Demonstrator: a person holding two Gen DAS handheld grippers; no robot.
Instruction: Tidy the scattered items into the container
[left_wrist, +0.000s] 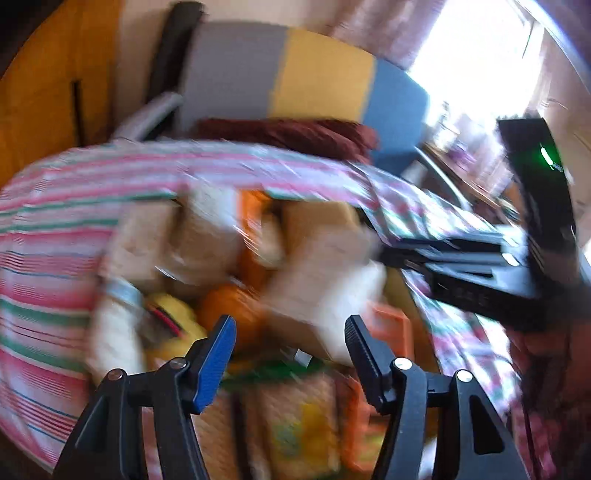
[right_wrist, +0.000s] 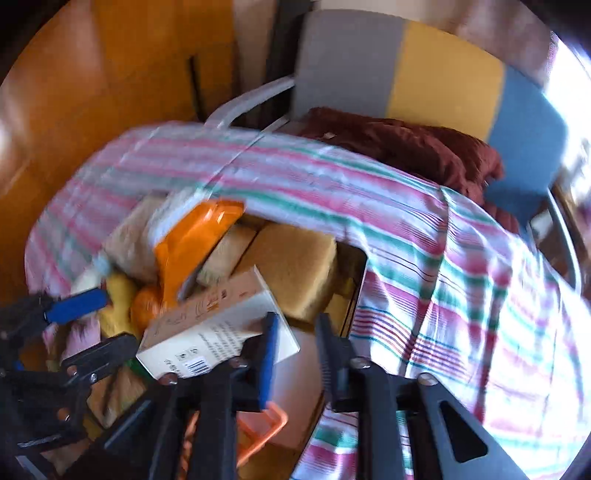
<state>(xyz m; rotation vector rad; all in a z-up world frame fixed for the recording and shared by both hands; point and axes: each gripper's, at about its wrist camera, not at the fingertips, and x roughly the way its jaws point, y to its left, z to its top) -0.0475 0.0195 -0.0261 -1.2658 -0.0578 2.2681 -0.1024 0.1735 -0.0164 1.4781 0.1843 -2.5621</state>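
A heap of items fills an orange basket (right_wrist: 258, 424) on the striped tablecloth (right_wrist: 461, 295): tan sponges (right_wrist: 295, 269), an orange packet (right_wrist: 192, 240), an orange fruit (left_wrist: 229, 306), a yellow toy (left_wrist: 173, 314) and a white bottle (left_wrist: 114, 332). On top lies a white and tan box (right_wrist: 214, 325). My right gripper (right_wrist: 297, 339) is shut to a narrow slit beside the box. The box's near corner shows in that slit, and I cannot tell if it is pinched. My left gripper (left_wrist: 290, 339) hovers open over the heap, nothing between its pads. Both views are blurred.
A chair with a grey, yellow and blue back (right_wrist: 424, 70) stands behind the table, with a dark red cloth (right_wrist: 406, 147) on its seat. A wooden floor (right_wrist: 92, 92) lies to the left. A bright window (left_wrist: 480, 55) is at the far right.
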